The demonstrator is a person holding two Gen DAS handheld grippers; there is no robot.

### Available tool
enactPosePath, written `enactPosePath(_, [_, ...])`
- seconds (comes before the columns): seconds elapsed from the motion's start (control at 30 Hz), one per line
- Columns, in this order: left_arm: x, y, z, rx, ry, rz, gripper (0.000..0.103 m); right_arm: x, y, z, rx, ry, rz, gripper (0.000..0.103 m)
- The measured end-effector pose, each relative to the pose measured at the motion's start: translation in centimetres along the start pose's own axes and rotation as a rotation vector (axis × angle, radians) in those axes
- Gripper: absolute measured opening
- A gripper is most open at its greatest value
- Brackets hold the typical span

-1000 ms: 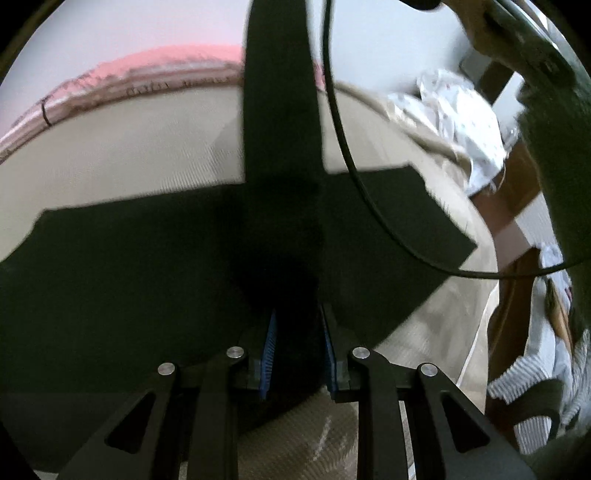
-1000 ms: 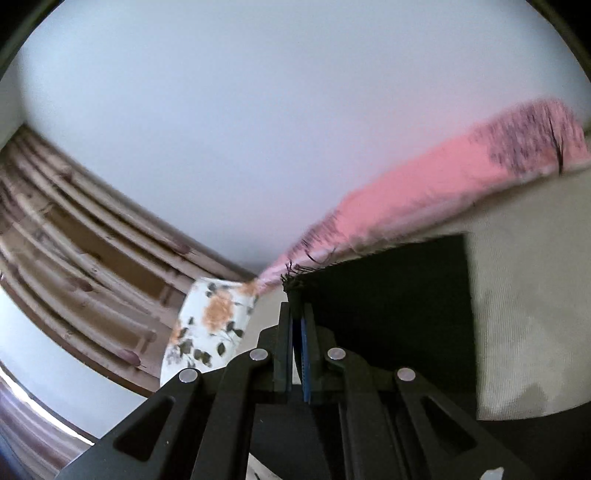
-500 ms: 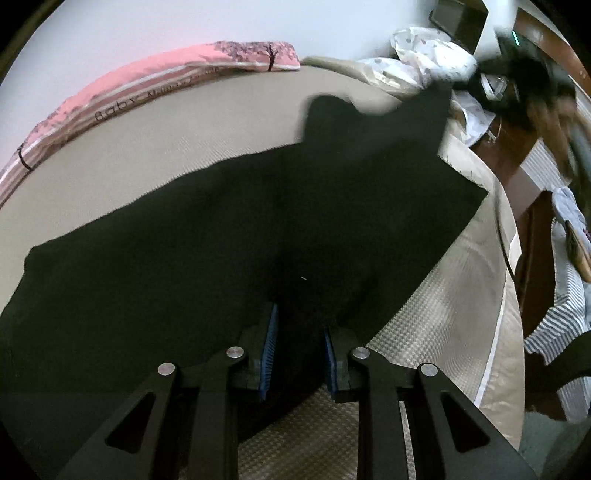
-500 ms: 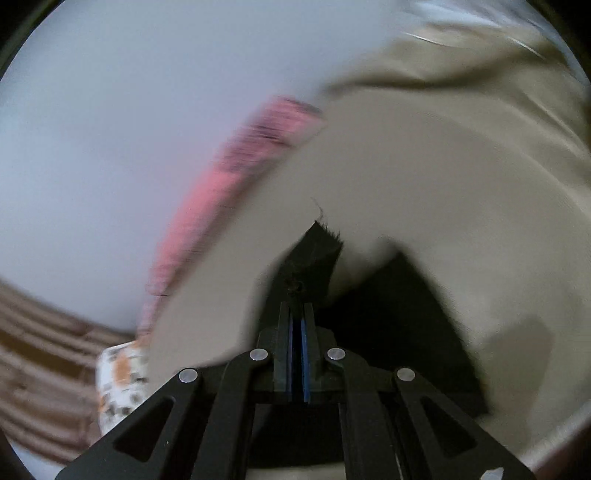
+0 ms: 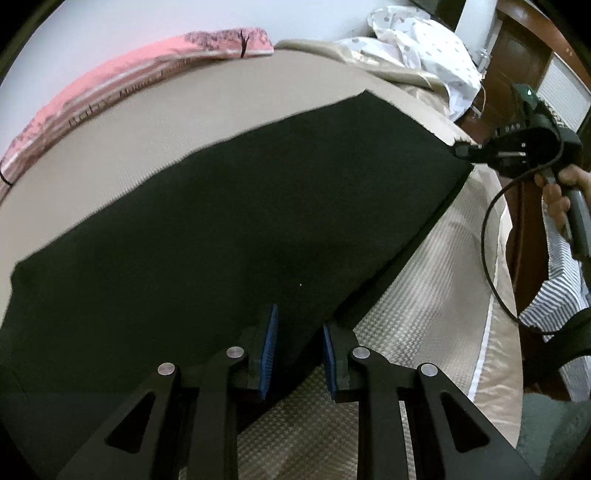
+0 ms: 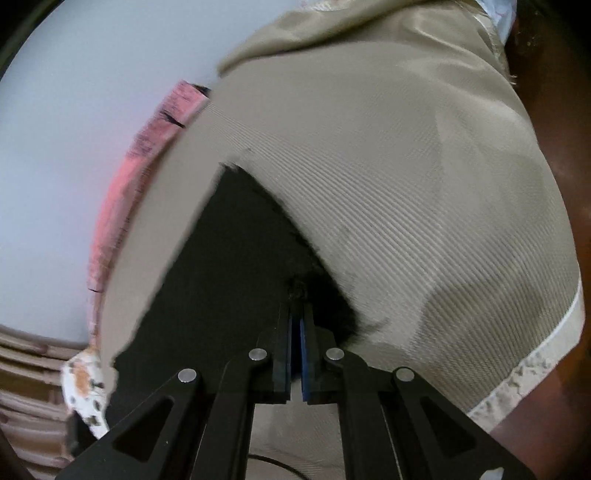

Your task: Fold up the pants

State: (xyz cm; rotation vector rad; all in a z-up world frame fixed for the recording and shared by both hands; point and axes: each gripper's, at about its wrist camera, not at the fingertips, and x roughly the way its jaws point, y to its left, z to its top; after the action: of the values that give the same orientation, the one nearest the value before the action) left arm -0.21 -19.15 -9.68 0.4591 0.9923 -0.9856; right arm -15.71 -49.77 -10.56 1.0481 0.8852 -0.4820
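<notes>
- A wide bed [image 5: 155, 144] is seen covered by a beige, finely ribbed spread; its weave is shown most clearly in the right wrist view, where shadows are cast across it
- The black pants [image 5: 229, 221] are laid flat across this spread as one broad dark panel, running from the lower left of the left wrist view up to a corner at the far right
- A near edge of the pants is gripped by the left gripper [image 5: 299, 350]; the dark cloth is seen pinched between its blue pads, which are held slightly apart by the fabric
- The far right corner of the pants is clamped by the right gripper [image 5: 461, 150]; in its own view the jaws are pressed almost together on a frayed black edge [image 6: 297, 291]
- The right gripper's handle is grasped by a hand [image 5: 561, 192]; a black cable [image 5: 491, 258] is looped down from it beside the bed's edge
- A pink printed blanket [image 5: 122, 79] is bunched along the far side of the bed, against a plain pale wall [image 5: 92, 33]
- A white dotted cloth [image 5: 421, 40] is heaped at the far right corner of the bed, over a shiny beige cover
- Dark wooden furniture [image 5: 517, 55] is seen beyond that corner; a striped fabric [image 5: 554, 295] is seen at the right edge
- A floral cloth [image 6: 83, 384] is seen at the lower left of the right wrist view, with slatted wood behind it
</notes>
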Motion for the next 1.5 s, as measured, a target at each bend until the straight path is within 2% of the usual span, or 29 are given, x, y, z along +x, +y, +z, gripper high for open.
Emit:
enactPosePath(0.13, [-0.5,0.2,-0.1,-0.011,0.002,-0.017,0.024,0.3,-0.6,-0.2,0.008,-0.004,-0.008,0.003])
enactPosePath(0.23, [-1.3,1.6,-0.5,-0.073,-0.001,-0.089,0.024,0.2,-1.1,-0.2,0.021,0.008,-0.017,0.003])
enactPosePath(0.3, [-2.4,2.7,-0.7,-0.128,-0.021,-0.154,0.026,-0.3,-1.3,-0.2,0.03,0.008,-0.033,0.007])
enactPosePath(0.37, [-3.6,3.9,-1.0,-0.179,-0.038,-0.193,0.032,-1.2,-1.4,-0.1,0.044,-0.011,-0.071,0.024])
enactPosePath(0.43, [-5.3,5.4,-1.5,-0.223,-0.072,-0.232,0.057,-2.6,-1.3,0.1,0.027,-0.04,-0.119,0.029])
enactPosePath(0.47, [-6.4,6.3,-1.8,-0.242,-0.1,-0.227,0.062,-3.2,-1.2,0.2,0.018,-0.06,-0.131,0.029])
enactPosePath(0.57, [-8.6,8.8,-2.7,-0.282,-0.171,-0.153,0.064,-5.1,0.2,0.9,-0.019,-0.123,-0.146,0.03])
enactPosePath(0.67, [-10.0,12.0,-4.1,-0.363,-0.21,-0.001,0.064,-5.0,3.8,1.5,-0.09,-0.126,-0.043,0.03])
enactPosePath(0.77, [-10.7,15.0,-6.0,-0.456,-0.216,0.142,0.064,-2.4,9.8,1.2,-0.255,-0.048,0.04,0.03])
enactPosePath(0.87, [-11.2,17.9,-8.3,-0.556,-0.209,0.221,0.064,2.0,16.6,-0.1,-0.44,0.075,0.1,0.029])
enactPosePath(0.97, [-12.1,20.2,-10.4,-0.625,-0.218,0.295,0.064,7.1,22.6,-2.8,-0.608,0.208,0.105,0.03])
enactPosePath(1.07, [-12.8,22.1,-12.1,-0.676,-0.222,0.326,0.064,11.7,28.8,-6.2,-0.763,0.334,0.172,0.03])
enactPosePath(1.17, [-12.8,23.5,-12.9,-0.687,-0.223,0.361,0.064,14.5,33.8,-9.1,-0.858,0.421,0.262,0.03])
enactPosePath(1.27, [-11.8,24.6,-13.8,-0.702,-0.22,0.361,0.064,16.8,38.2,-11.6,-0.948,0.485,0.317,0.03])
enactPosePath(1.5, [-11.0,25.3,-15.1,-0.692,-0.247,0.362,0.064,22.0,44.2,-15.8,-1.086,0.601,0.31,0.031])
